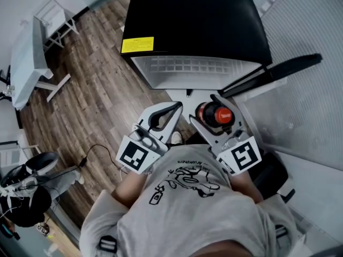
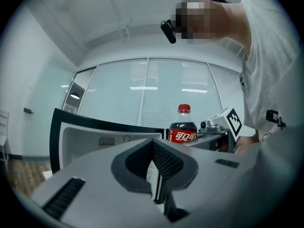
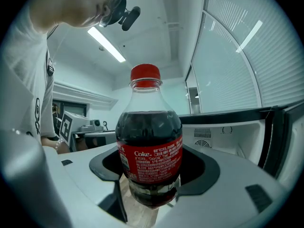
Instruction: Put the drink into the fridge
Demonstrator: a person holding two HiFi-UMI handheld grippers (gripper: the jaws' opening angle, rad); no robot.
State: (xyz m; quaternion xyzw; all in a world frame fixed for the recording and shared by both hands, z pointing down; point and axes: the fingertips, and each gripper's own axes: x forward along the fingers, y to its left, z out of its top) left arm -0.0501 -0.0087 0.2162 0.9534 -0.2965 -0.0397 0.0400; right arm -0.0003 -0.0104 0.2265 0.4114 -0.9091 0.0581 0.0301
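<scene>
Right gripper [image 1: 210,107]: jaws clamped on the lower body of the cola bottle [image 3: 149,141], which stood upright, red cap uppermost, held in the air just short of the fridge [image 1: 198,20].

Fridge: black top, white cavity facing the person, door [image 1: 278,71] swung wide to the right.

Left gripper [image 2: 156,175]: jaws closed on nothing, just beside the bottle.

Handling note, as a judgement: the bottle wanted a level, upright run straight into the cavity, clear of the door edge, with its base seated flat before the jaws let go.
</scene>
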